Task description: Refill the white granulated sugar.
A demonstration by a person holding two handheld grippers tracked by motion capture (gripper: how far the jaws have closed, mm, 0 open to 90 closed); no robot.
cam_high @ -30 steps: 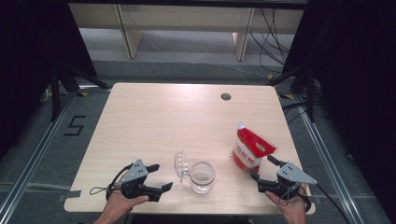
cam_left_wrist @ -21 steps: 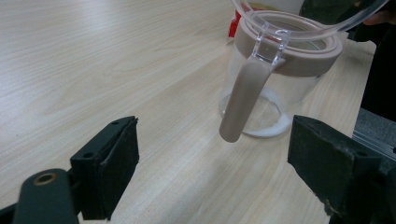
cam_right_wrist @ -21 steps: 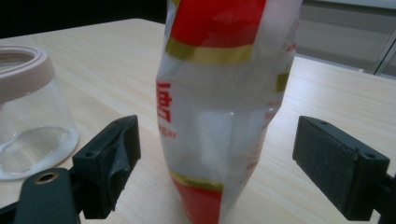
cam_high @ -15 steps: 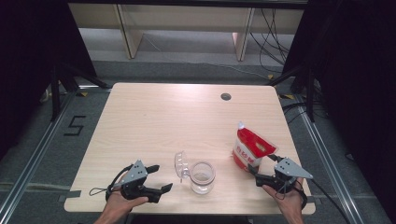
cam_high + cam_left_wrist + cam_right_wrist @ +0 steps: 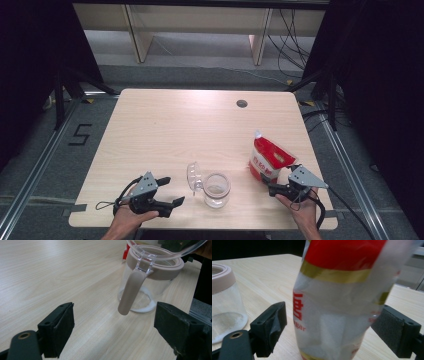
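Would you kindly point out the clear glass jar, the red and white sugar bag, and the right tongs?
Clear glass jar (image 5: 216, 190): high view, on its glass wall.
Red and white sugar bag (image 5: 337, 302): right gripper view, on its front panel.
Right tongs (image 5: 270, 188): high view, between the fingertips.

On the table (image 5: 165, 130), a jar (image 5: 216, 189) stands near the front edge, its lid (image 5: 193, 176) hinged left, a sugar bag (image 5: 270, 159) upright to its right.
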